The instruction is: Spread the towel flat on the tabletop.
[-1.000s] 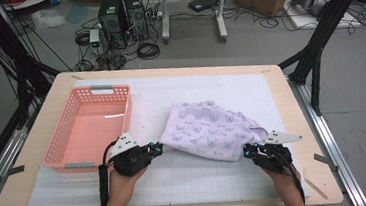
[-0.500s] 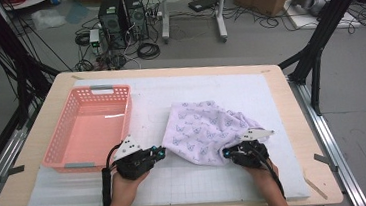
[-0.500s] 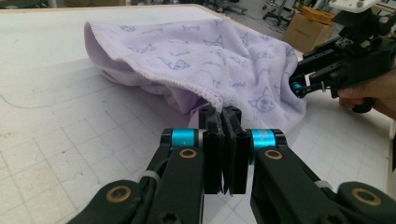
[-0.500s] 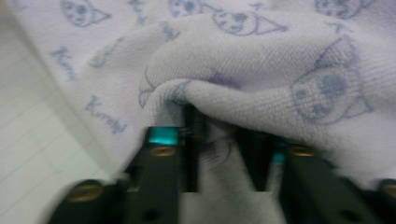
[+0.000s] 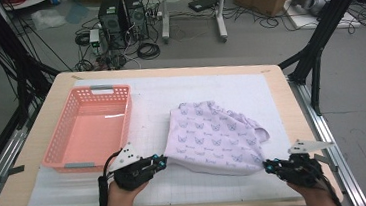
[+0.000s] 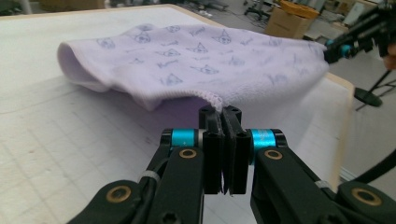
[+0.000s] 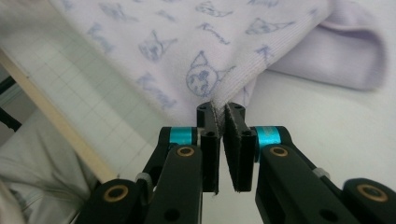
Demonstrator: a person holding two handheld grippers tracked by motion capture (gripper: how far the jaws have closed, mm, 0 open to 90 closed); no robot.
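Cloth (image 5: 214, 135), lilac with a printed pattern, lies at centre frame on the bench (image 5: 35, 161); left hand-held gripper (image 5: 163, 161) and right hand-held gripper (image 5: 266, 165) each pinch a lower corner.

Left tool (image 5: 162, 161) and right tool (image 5: 268, 165) both pinched closed, held low.

A light wooden table (image 5: 291, 106) carries a white gridded mat (image 5: 205, 88) that covers most of its top. On the mat's left part stands a pink slotted basket (image 5: 90, 128), and to its right lies a lilac printed cloth (image 5: 214, 135), partly lifted along its near edge.
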